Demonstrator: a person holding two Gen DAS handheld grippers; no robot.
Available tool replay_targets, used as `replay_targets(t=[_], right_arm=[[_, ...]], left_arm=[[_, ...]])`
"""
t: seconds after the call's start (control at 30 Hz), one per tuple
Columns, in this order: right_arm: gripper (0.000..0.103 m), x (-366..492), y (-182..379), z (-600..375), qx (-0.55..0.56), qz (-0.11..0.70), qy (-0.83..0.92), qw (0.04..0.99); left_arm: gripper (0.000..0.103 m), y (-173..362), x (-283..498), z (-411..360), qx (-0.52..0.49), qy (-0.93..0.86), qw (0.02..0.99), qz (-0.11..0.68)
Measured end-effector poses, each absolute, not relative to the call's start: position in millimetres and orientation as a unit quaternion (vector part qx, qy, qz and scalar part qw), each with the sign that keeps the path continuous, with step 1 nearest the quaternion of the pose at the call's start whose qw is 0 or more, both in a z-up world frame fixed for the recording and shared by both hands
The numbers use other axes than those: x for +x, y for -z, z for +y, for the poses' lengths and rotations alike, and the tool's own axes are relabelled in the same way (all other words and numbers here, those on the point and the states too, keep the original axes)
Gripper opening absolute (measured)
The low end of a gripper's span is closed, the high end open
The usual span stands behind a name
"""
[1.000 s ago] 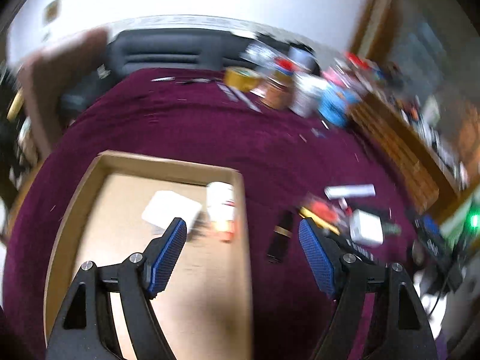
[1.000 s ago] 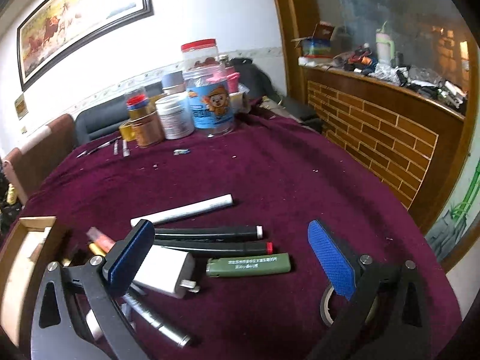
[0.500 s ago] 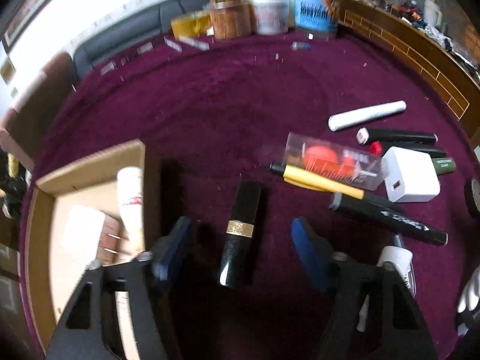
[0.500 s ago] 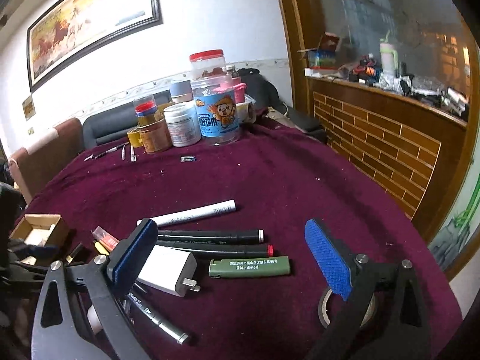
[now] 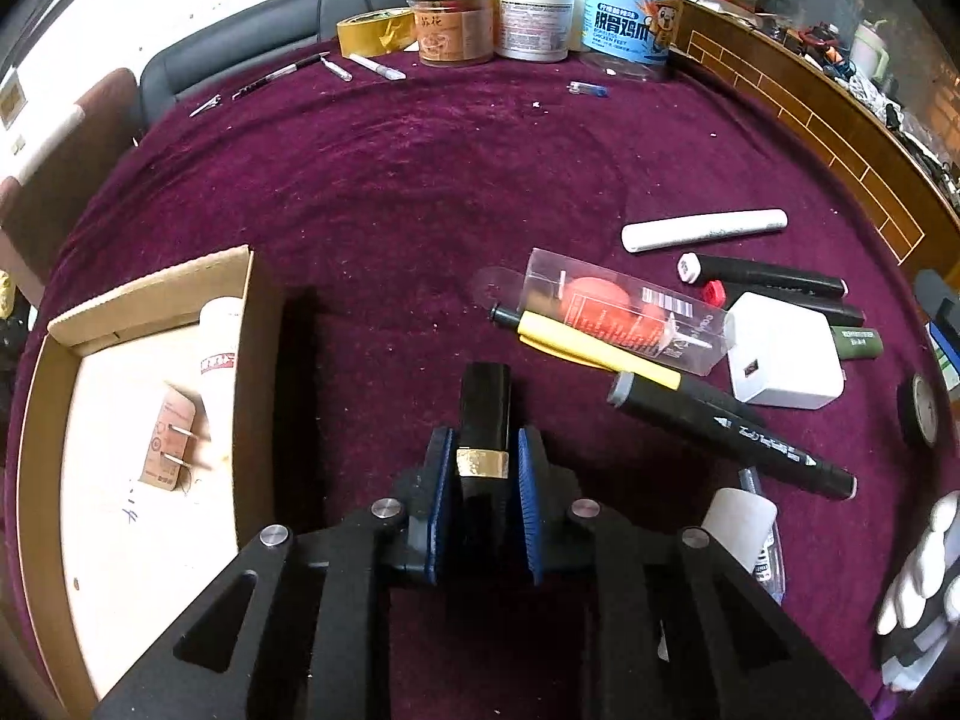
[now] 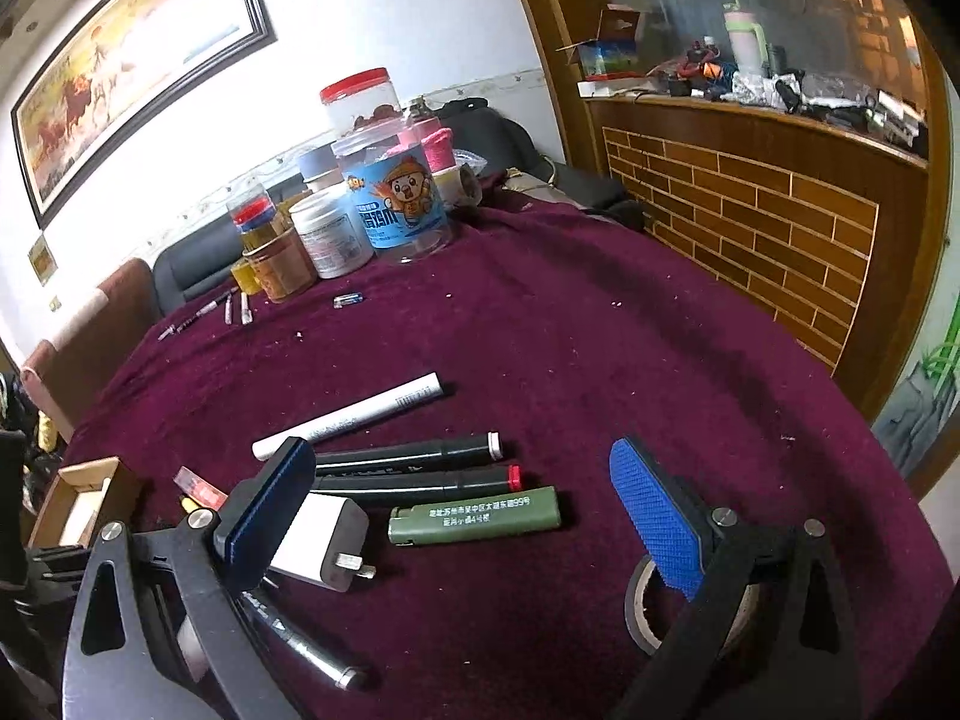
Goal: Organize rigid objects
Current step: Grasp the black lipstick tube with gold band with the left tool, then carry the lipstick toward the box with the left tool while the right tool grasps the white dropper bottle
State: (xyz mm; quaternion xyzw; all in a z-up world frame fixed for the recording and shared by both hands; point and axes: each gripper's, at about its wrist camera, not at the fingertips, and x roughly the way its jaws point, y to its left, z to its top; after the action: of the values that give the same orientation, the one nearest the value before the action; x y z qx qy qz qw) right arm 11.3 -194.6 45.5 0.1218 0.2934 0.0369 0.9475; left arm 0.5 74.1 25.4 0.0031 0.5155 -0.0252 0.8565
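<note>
In the left wrist view, the left gripper (image 5: pixel 482 468) had just been closing, and its blue ribbed pads (image 5: pixel 441 492) pressed both sides of a black lipstick tube (image 5: pixel 483 414) at its gold band. The tube's square, glossy end stuck out ahead of the fingers over the plush maroon tablecloth (image 5: pixel 420 180). Just left of the fingers stood a shallow cardboard box (image 5: pixel 246 372), its near wall upright and close beside the left finger; inside lay a white tube (image 5: pixel 217 348) and a small brown plug adapter (image 5: pixel 171 447) with two metal prongs. Ahead of the fingers the cloth lay open up to a row of jars (image 5: pixel 531 15) and a tape roll (image 5: pixel 375 33) at the far edge. Right of the fingers crowded a clear plastic case (image 5: pixel 624 318) with something red inside, a yellow pen (image 5: pixel 594 354), a dark marker (image 5: pixel 732 438), a white charger cube (image 5: pixel 783 360) and a white cylinder (image 5: pixel 705 230)

In the right wrist view, the right gripper (image 6: pixel 462 504) stood wide apart with nothing in its grasp. Between its fingers lay a green lighter (image 6: pixel 474 516) and two black markers (image 6: pixel 408 468). The charger (image 6: pixel 327 543) sat just by the left finger, and a ring of dark tape (image 6: pixel 639 606) lay partly behind the right finger. Ahead of the fingers, the cloth was bare to the jars (image 6: pixel 396 204), and its rounded edge fell away to the right before a brick-patterned wooden counter (image 6: pixel 750 198)
</note>
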Motion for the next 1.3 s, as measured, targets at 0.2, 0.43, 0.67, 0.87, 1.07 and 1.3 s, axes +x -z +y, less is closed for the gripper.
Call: replay_targets(t=[0.2, 0.43, 0.67, 0.87, 1.07, 1.3], right_arm=[[0.099, 13, -44, -189, 0.103, 0.298, -0.026, 0.949], [0.099, 15, -41, -178, 0.073, 0.308, -0.024, 0.948], [0.099, 4, -43, -172, 0.098, 0.336, -0.070, 0.934], [0.090, -32, -50, -126, 0.132, 0.383, -0.225, 0.886], [0.057, -32, -34, -72, 0.106, 0.444, -0.268, 0.849], [0.054, -17, -15, -41, 0.069, 0.471, -0.227, 0.850]], left_arm=[[0.014, -52, -36, 96, -0.103, 0.091, 0.866, 0.481], [0.015, -92, -111, 138, -0.174, 0.104, 0.893, 0.401], [0.015, -112, -154, 169, -0.133, 0.063, 0.922, 0.358], [0.015, -101, -161, 189, -0.143, 0.059, 0.923, 0.353], [0.015, -93, -167, 206, -0.163, 0.058, 0.919, 0.354], [0.015, -82, -166, 224, -0.178, 0.050, 0.914, 0.361]])
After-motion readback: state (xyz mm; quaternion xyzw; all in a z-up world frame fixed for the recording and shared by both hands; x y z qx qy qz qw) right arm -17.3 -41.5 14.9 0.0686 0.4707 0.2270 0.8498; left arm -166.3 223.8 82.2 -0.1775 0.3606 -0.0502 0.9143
